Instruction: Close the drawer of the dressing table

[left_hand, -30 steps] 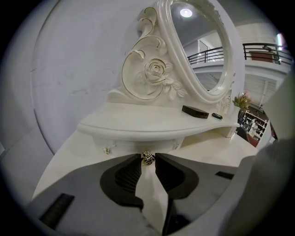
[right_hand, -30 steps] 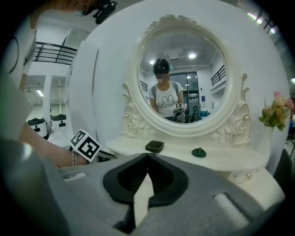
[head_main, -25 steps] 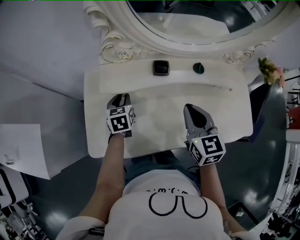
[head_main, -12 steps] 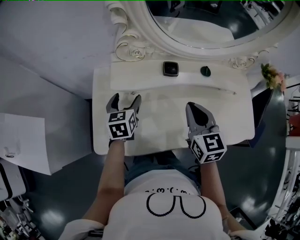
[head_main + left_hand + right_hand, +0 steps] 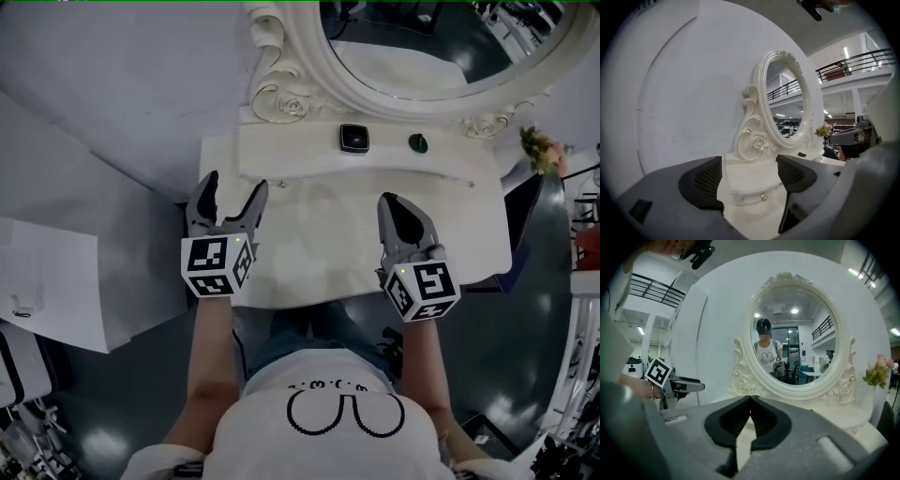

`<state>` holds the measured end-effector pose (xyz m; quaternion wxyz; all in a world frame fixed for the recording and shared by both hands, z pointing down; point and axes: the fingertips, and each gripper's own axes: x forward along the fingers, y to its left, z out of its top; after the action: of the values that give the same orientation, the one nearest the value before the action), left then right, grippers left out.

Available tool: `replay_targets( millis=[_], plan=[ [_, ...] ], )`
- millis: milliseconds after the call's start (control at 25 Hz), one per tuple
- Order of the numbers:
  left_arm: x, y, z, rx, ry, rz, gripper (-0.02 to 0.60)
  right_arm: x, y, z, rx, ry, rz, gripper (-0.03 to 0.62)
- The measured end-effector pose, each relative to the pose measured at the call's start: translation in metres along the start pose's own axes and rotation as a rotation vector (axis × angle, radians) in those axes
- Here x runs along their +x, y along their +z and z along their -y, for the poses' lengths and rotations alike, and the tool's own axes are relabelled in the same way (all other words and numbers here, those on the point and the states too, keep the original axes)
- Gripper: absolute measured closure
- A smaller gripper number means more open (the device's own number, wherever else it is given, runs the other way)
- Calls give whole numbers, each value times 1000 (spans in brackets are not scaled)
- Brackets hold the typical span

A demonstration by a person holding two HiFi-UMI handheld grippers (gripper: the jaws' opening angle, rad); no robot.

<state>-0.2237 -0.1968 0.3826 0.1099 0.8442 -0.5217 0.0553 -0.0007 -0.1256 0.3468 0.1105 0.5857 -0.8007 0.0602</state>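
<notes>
Left claw (image 5: 234, 184) has lifted off the bench (image 5: 319, 239) and its jaws just sprang apart, nothing between them. Right claw (image 5: 391, 199) is clenched, empty. The drawer (image 5: 747, 198) looks pushed in already, so I'd back away without snagging its knob (image 5: 763, 197).

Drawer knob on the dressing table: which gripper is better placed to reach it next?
Left, probably. The left gripper's jaws, just opened and empty, frame the drawer knob in its own view. The right gripper is shut and aims at the mirror.
</notes>
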Motion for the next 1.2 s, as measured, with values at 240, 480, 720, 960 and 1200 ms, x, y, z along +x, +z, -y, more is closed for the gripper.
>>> replay_targets(
  millis=[240, 480, 720, 960, 1200],
  plan=[
    [-22, 31, 5, 27, -1, 91, 222, -5, 35, -14, -44, 37, 74, 597],
    [-59, 66, 5, 0, 54, 207, 583, -22, 58, -22, -53, 56, 142, 597],
    [-85, 112, 34, 84, 34, 276, 583, -54, 90, -17, -151, 27, 195, 597],
    [-103, 149, 47, 141, 52, 347, 583, -78, 128, -12, -180, -3, 281, 597],
    [-113, 160, 44, 150, 80, 366, 583, -90, 131, -12, -214, -60, 301, 597]
  ],
)
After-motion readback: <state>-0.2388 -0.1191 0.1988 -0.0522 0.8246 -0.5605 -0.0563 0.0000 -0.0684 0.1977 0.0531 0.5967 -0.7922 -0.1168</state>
